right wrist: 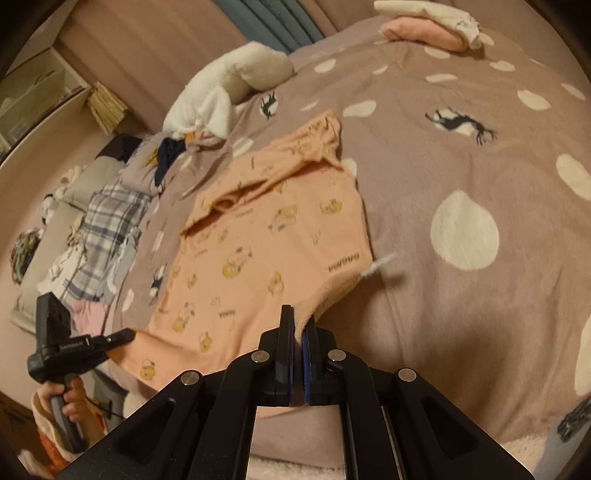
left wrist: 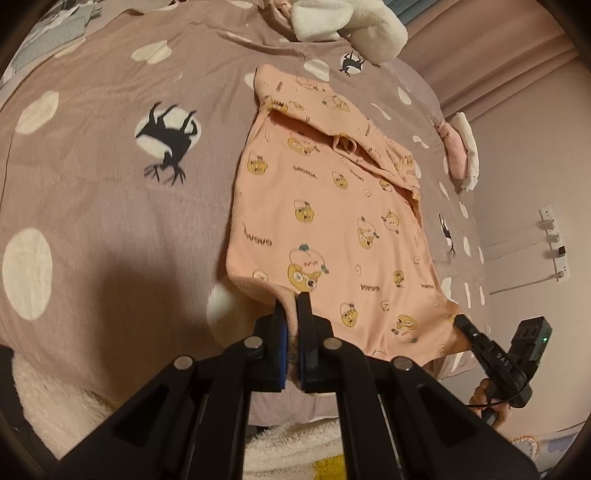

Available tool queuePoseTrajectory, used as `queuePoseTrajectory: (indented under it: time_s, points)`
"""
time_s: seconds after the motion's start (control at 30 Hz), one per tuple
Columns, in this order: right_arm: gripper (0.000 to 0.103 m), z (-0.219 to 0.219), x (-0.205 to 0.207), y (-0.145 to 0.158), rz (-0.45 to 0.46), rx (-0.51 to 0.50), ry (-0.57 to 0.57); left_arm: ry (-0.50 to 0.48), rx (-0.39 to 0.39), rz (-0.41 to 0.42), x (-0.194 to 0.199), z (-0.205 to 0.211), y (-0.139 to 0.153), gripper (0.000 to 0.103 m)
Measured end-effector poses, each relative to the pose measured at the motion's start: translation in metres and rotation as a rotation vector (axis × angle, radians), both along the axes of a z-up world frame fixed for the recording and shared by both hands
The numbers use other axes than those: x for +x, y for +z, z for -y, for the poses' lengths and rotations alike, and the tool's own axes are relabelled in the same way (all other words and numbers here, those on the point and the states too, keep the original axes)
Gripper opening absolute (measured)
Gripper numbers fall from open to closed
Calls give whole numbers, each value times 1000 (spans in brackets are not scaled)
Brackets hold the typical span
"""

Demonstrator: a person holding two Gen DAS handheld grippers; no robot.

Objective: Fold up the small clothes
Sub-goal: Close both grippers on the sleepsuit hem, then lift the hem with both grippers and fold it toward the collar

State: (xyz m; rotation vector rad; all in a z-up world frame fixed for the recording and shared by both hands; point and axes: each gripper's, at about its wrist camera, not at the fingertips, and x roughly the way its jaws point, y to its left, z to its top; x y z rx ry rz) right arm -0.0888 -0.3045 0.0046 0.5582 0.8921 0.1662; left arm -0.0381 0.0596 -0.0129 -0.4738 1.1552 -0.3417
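Observation:
A small pink shirt point(left wrist: 325, 221) with yellow cartoon prints lies spread on the mauve spotted bedspread point(left wrist: 103, 206); its sleeves are folded across the far end. My left gripper point(left wrist: 291, 306) is shut on the shirt's near hem at its left corner. My right gripper point(right wrist: 301, 319) is shut on the hem's right corner, and shows in the left wrist view point(left wrist: 461, 321) at the shirt's lower right. The shirt also shows in the right wrist view point(right wrist: 266, 240), with the left gripper point(right wrist: 129, 336) at its lower left.
A white plush toy point(left wrist: 351, 22) lies at the far end of the bed. Folded pink and white clothes point(left wrist: 461, 147) sit near the right edge. A pile of plaid and other clothes point(right wrist: 107, 229) lies at the left in the right wrist view.

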Motion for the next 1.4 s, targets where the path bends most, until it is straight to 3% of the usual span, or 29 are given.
queuePoseTrajectory:
  time_s: [0.2, 0.53, 0.93, 1.2, 1.4]
  points:
    - [5, 0, 20, 8, 27, -13, 19, 31, -55, -8, 30, -5, 2, 3]
    - [5, 6, 73, 23, 64, -29, 41, 89, -72, 37, 85, -4, 15, 3]
    - [5, 18, 142, 28, 77, -25, 52, 152, -178, 39, 164, -3, 22, 3]
    - [5, 24, 188, 19, 75, -6, 55, 205, -246, 30, 200, -8, 10, 3]
    - [5, 23, 213, 9, 48, -10, 66, 230, -253, 6, 222, -14, -1, 3]
